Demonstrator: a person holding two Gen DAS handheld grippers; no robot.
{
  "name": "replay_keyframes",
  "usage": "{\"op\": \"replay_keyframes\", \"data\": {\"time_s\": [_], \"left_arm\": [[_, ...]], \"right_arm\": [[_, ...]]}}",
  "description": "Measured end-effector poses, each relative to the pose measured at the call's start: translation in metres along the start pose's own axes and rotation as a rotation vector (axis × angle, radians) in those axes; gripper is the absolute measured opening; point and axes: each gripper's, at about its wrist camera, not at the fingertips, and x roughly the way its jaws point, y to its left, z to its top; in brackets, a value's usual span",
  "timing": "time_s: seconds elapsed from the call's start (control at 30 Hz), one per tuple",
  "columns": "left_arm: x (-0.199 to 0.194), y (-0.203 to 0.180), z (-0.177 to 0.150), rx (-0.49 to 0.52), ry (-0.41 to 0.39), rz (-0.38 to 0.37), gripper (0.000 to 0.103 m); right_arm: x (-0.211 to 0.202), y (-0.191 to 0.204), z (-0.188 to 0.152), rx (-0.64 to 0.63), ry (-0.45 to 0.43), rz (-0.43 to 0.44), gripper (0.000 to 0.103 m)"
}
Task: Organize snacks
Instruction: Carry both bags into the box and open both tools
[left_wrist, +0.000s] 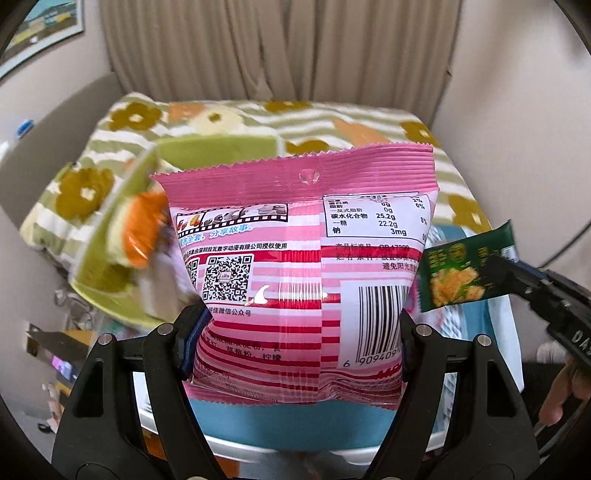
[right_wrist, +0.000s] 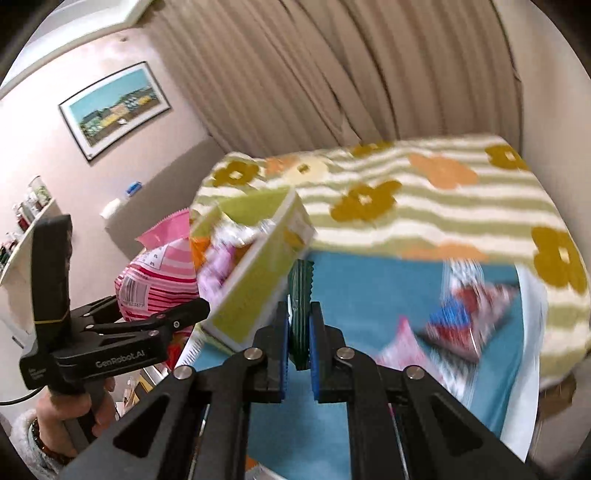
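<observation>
The left tongs (left_wrist: 295, 332) are clamped on a puffy pink snack bag (left_wrist: 295, 266), held upright in the air, barcode 6 909409 legible. The right tongs (right_wrist: 298, 332) pinch a small green packet (right_wrist: 300, 295) edge-on. The green storage box (right_wrist: 255, 280) lies at 11 o'clock from the right tongs, which are nearer; "GenRobot.AI" marks the left handle
</observation>
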Motion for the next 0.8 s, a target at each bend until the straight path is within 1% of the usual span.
{"op": "replay_keyframes", "data": {"time_s": [0.07, 0.17, 0.33, 0.47, 0.53, 0.63, 0.7, 0.77, 0.8], "left_arm": [[-0.002, 0.019, 0.015, -0.009, -0.011, 0.021, 0.073], [0.004, 0.051, 0.039, -0.025, -0.022, 0.036, 0.073], [0.028, 0.1, 0.083, -0.033, -0.012, 0.039, 0.073], [0.059, 0.134, 0.117, -0.019, 0.012, 0.028, 0.073], [0.08, 0.15, 0.133, -0.007, 0.036, 0.016, 0.073], [0.111, 0.166, 0.152, 0.013, 0.072, -0.024, 0.074], [0.132, 0.172, 0.161, 0.042, 0.106, -0.041, 0.081], [0.145, 0.176, 0.166, 0.07, 0.122, -0.028, 0.098], [0.15, 0.179, 0.167, 0.081, 0.12, -0.023, 0.1]], "right_arm": [[0.005, 0.012, 0.015, -0.019, -0.017, 0.021, 0.008], [0.024, 0.035, 0.041, -0.039, -0.04, 0.045, 0.009], [0.059, 0.063, 0.077, -0.042, -0.059, 0.065, 0.009], [0.1, 0.084, 0.106, -0.033, -0.058, 0.063, 0.009], [0.12, 0.093, 0.118, -0.023, -0.057, 0.056, 0.008], [0.153, 0.099, 0.133, 0.013, -0.053, 0.034, 0.009], [0.168, 0.1, 0.14, 0.036, -0.048, 0.02, 0.009], [0.181, 0.1, 0.145, 0.057, -0.042, 0.005, 0.009], [0.187, 0.101, 0.147, 0.069, -0.038, -0.003, 0.008]]}}
